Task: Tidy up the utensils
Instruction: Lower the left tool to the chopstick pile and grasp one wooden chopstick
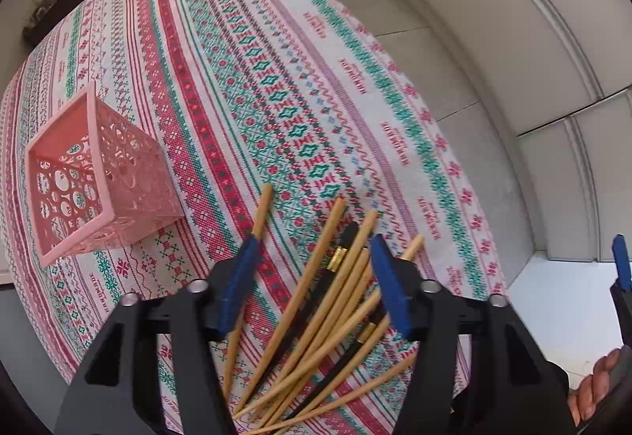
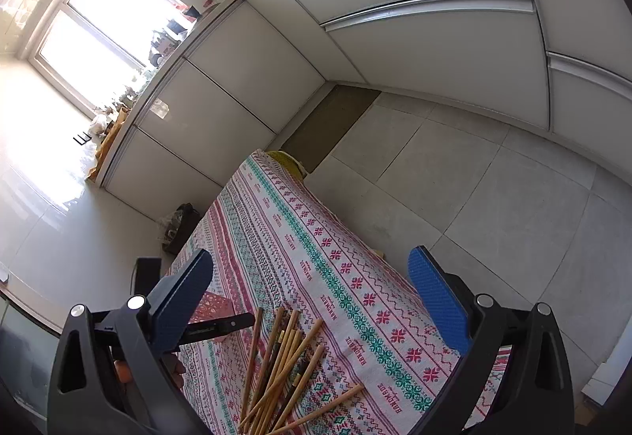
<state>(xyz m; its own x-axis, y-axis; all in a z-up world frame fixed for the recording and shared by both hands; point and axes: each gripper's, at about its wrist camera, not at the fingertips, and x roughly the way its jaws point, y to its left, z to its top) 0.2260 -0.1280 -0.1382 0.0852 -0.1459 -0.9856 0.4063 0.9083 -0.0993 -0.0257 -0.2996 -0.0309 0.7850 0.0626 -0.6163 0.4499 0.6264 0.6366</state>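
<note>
One pink lattice basket (image 1: 98,174) stands at the left of the table, open top tilted toward the left wrist camera, well apart from the utensils; nothing visible inside it. Under everything lies the patterned tablecloth (image 1: 245,51), striped red, green and white.

Left gripper (image 1: 312,277) points down over the pile of chopsticks (image 1: 316,320); its blue pads stand partly apart, straddling most of the pile; the left pad touches or overlaps one outlying stick; no clear pinch on any stick. The pile is a loose fan of pale wooden sticks mixed with a few black ones bearing gold bands, lying flat on the cloth near its close edge.

Right gripper (image 2: 316,300), seen from its own camera, is spread wide with nothing between its pads, above the same pile; one stick (image 2: 328,407) lies crosswise at the pile's right. Grey floor tiles (image 2: 474,178) to the right.
</note>
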